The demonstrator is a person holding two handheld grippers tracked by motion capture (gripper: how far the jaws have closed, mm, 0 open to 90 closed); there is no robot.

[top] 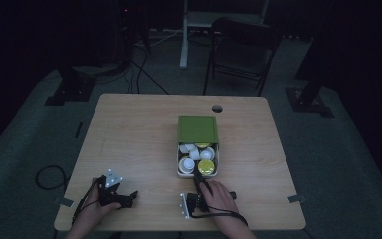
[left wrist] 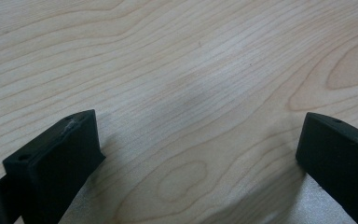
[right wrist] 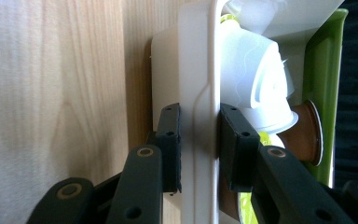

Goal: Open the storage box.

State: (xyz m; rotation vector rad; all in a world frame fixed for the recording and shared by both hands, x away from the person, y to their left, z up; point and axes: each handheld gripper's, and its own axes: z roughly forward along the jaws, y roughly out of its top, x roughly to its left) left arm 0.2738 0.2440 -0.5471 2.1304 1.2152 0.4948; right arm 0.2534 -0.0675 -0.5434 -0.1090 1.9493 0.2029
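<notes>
Right gripper [right wrist: 200, 149] clamped on near wall of white plastic drawer-box [top: 181, 172] with green sleeve, mid-desk; left gripper [left wrist: 200, 154] apart, idle. Risk: thin wall slipping, capsules [top: 194, 154] spilling if tugged sharply.

Your left tool [top: 129, 198] has bare desk [top: 129, 134] all around it, so you can pass freely to the left half and the far edge. On the right half, the white tray [top: 180, 172] full of capsules [top: 205, 168] and its green lid [top: 197, 129] block the middle. Your right tool [right wrist: 200, 140] clamps the tray's near wall.
</notes>
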